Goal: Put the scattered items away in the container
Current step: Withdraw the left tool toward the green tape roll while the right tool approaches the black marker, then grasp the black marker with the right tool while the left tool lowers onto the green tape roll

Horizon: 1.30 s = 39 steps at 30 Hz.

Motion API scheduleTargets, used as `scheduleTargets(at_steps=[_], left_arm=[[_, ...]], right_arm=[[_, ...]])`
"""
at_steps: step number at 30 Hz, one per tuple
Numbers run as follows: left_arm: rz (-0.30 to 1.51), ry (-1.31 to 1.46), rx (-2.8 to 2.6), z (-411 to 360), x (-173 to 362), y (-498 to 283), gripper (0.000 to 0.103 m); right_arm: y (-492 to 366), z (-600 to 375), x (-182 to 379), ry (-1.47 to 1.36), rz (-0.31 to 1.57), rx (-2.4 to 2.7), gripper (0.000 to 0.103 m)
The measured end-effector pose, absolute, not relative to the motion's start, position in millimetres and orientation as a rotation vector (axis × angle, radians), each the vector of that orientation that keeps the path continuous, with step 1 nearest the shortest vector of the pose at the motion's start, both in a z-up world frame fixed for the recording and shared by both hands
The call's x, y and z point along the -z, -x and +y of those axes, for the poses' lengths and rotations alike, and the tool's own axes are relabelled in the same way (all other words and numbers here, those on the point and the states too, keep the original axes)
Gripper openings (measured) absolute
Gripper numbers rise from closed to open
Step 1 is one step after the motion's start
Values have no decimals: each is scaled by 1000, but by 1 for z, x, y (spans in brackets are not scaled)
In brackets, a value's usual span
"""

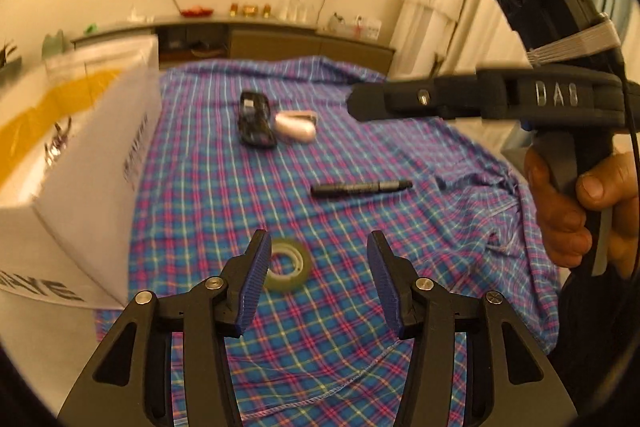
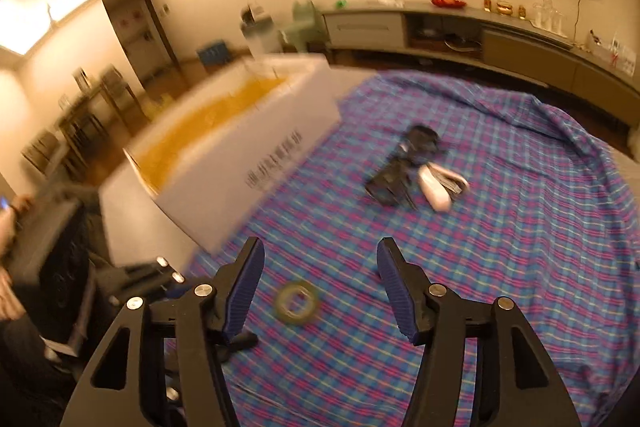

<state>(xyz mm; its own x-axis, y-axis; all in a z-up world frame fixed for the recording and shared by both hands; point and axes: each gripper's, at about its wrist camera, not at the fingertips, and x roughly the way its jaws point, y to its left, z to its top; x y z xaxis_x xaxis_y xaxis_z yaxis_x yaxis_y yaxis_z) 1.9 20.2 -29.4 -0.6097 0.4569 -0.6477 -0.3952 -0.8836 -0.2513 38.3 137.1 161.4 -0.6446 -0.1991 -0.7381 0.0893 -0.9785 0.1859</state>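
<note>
A roll of clear tape [image 1: 287, 264] lies on the plaid cloth just beyond my left gripper [image 1: 317, 241], which is open and empty. A black marker [image 1: 361, 187] lies further out. A black object [image 1: 255, 119] and a pale stapler [image 1: 297, 125] lie side by side at the far middle. A white cardboard box [image 1: 86, 163] with a yellow inside stands on the left. My right gripper [image 2: 321, 251] is open and empty, high above the tape [image 2: 297, 303]; its view is blurred. It also shows the box [image 2: 236, 143], the black object [image 2: 400, 167] and the stapler [image 2: 438, 189].
The plaid cloth [image 1: 360, 307] covers the table and bunches into folds at the right. The right-hand gripper tool [image 1: 520, 99] and the hand holding it fill the right of the left wrist view. A long sideboard [image 2: 520, 43] stands along the far wall.
</note>
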Motion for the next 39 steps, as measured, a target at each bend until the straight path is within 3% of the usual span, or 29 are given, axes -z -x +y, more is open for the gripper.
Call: scheduleTargets(at_steps=[8, 16, 19, 21, 23, 24, 28, 35, 36, 39], left_arm=[[-108, 1162, -2439, 31, 62, 16, 56], [-111, 1204, -2462, 32, 77, 27, 59], [-121, 1203, -2456, 32, 76, 27, 60], [-117, 1201, -2455, 33, 75, 27, 60], [-102, 1197, -2458, 35, 74, 27, 60], [-90, 1192, -2462, 36, 74, 26, 60], [4, 1145, -2498, 41, 70, 19, 57], [-4, 1133, -2487, 41, 65, 17, 55], [-9, 1144, -2481, 41, 67, 18, 55], [8, 1181, -2496, 44, 74, 22, 55]], right_arm=[[-29, 157, -113, -1514, 134, 2654, 66], [-17, 190, -79, -1622, 144, 2586, 64], [-17, 186, -72, -1628, 179, 2558, 49], [-18, 182, -72, -1616, 219, 2571, 46], [-19, 181, -73, -1610, 219, 2583, 37], [-19, 181, -74, -1613, 210, 2587, 25], [-24, 181, -78, -1624, 131, 2595, 8], [-51, 181, -80, -1621, 73, 2614, 10], [-51, 183, -80, -1616, 75, 2623, 13], [-46, 187, -82, -1593, 108, 2665, 37]])
